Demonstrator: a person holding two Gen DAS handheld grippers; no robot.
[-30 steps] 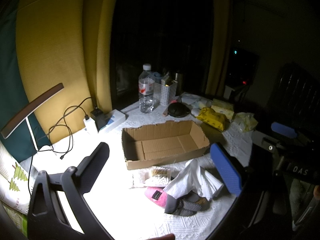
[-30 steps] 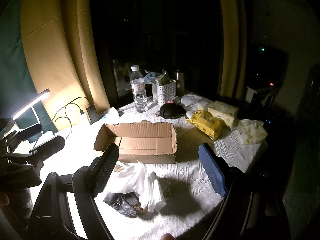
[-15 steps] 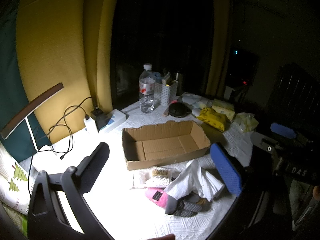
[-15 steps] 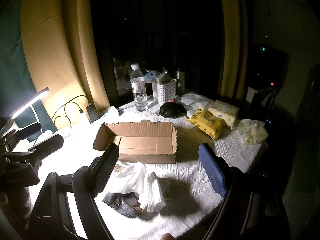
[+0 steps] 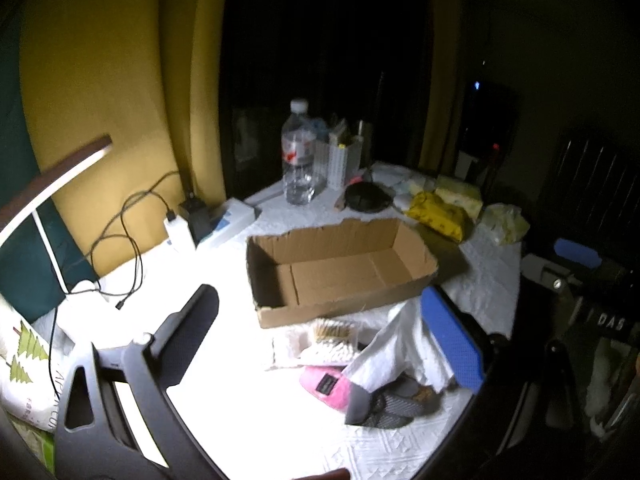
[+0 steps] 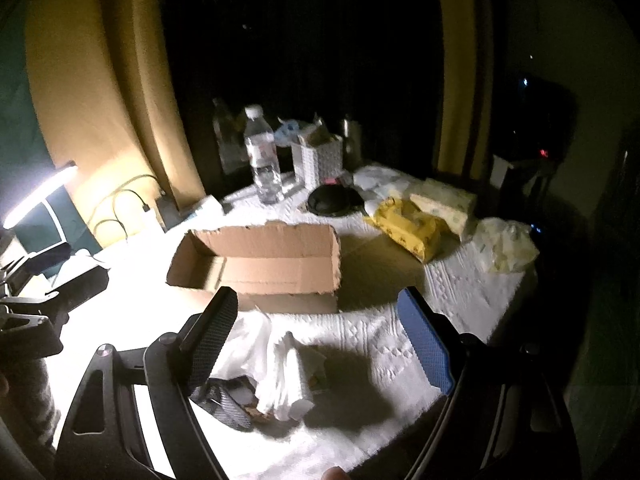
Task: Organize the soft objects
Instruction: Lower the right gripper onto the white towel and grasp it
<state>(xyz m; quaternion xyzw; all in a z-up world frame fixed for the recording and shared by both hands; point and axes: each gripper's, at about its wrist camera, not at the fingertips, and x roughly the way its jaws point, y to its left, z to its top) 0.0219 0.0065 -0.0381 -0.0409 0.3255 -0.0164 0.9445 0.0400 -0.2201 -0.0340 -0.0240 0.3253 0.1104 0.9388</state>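
An empty cardboard box (image 5: 340,268) (image 6: 260,264) lies open in the middle of the white tablecloth. In front of it sits a pile: a crumpled white cloth (image 5: 396,344) (image 6: 288,372), a pink soft item (image 5: 324,386), a grey mesh piece (image 5: 384,402) (image 6: 224,400) and packs of cotton swabs (image 5: 324,340). My left gripper (image 5: 320,332) hovers open above the pile's left side and holds nothing. From the right, my right gripper (image 6: 320,340) hangs open over the white cloth, also with nothing in it. Neither touches the pile.
Behind the box stand a water bottle (image 5: 298,160), a white mesh holder (image 6: 318,158) and a black round object (image 6: 330,202). Yellow wipes (image 6: 404,224), a tissue pack (image 6: 444,204) and a plastic bag (image 6: 504,248) lie right. A lit desk lamp (image 6: 36,196), charger and cables (image 5: 124,240) occupy the left.
Both views are blurred and the table sits a little higher in frame: both grippers have tipped slightly down toward the pile. The jaws stay open, and nothing on the table has moved.
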